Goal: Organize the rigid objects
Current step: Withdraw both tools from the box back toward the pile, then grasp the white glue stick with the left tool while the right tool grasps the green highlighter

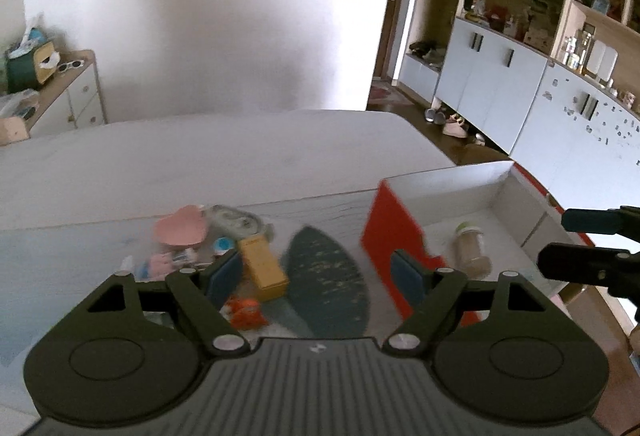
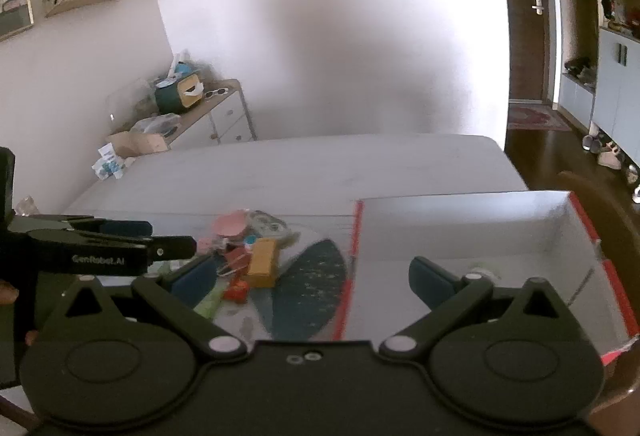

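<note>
Red cardboard marks the box (image 1: 384,236) seen from the left wrist; a small jar (image 1: 472,248) is laid on its side inside. The left tongs (image 1: 320,274) are spread with nothing between them, above a dark leaf-shaped patch (possibly a mat) (image 1: 326,288). A yellow carton (image 1: 264,268) lies in the clutter on the surface (image 1: 200,164).

From the right wrist, the right tongs (image 2: 316,278) are held released and empty, straddling the box wall (image 2: 354,256). The clutter is seen left of it.
</note>
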`<state>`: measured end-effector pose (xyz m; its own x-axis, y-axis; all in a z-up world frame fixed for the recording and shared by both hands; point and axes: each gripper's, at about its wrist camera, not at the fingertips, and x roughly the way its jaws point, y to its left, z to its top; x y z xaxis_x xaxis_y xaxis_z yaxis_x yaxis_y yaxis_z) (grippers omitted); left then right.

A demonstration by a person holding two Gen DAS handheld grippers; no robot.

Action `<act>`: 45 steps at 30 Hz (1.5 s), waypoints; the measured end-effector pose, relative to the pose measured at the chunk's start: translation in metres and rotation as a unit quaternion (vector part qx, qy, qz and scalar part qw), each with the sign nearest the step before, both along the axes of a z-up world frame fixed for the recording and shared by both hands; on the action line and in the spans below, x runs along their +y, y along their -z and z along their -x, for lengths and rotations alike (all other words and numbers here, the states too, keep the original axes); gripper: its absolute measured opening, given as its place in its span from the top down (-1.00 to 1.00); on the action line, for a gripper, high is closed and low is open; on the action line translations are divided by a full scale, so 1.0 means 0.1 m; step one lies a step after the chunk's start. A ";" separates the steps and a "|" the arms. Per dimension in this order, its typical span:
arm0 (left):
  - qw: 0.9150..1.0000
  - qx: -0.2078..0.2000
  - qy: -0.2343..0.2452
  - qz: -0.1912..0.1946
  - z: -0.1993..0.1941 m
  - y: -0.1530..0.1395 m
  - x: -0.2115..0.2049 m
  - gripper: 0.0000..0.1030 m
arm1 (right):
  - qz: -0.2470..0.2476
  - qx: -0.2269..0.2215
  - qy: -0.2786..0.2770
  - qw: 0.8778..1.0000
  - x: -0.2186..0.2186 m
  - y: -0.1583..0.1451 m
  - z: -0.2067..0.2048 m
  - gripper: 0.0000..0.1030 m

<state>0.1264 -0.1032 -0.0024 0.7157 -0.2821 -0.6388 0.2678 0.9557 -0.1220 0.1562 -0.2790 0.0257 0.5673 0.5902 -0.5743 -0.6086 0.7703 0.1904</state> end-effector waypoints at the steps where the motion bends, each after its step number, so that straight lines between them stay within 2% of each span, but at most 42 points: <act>1: 1.000 0.000 -0.006 -0.001 0.00 0.01 0.08 -0.58 | 0.002 -0.001 -0.001 1.000 0.06 0.01 0.02 -0.99; 12: 0.999 0.017 -0.038 -0.012 -0.11 0.24 0.89 -0.58 | 0.033 -0.002 -0.014 0.999 0.71 0.15 0.17 -0.99; 18: 0.997 0.034 -0.067 0.006 -0.24 0.43 1.31 -0.58 | 0.052 0.014 -0.018 0.998 1.03 0.32 0.18 -0.98; 25: 0.996 0.058 -0.074 0.005 -0.41 0.71 1.61 -0.58 | 0.079 0.029 -0.031 0.996 1.42 0.59 0.24 -0.96; 29: 0.994 0.082 -0.069 0.018 -0.52 0.91 1.71 -0.58 | 0.104 0.038 -0.046 0.993 1.66 0.78 0.26 -0.92; 34: 0.994 0.082 -0.069 -0.021 -0.67 1.13 1.73 -0.57 | 0.131 0.051 -0.056 0.988 1.91 0.98 0.24 -0.76; 43: 0.993 0.083 -0.056 -0.056 -0.83 1.33 1.77 -0.57 | 0.160 0.076 -0.052 0.983 2.17 1.23 0.17 -0.46; 45: 0.993 0.082 -0.054 -0.063 -0.85 1.35 1.76 -0.46 | 0.164 0.086 -0.048 0.982 2.20 1.28 0.15 -0.35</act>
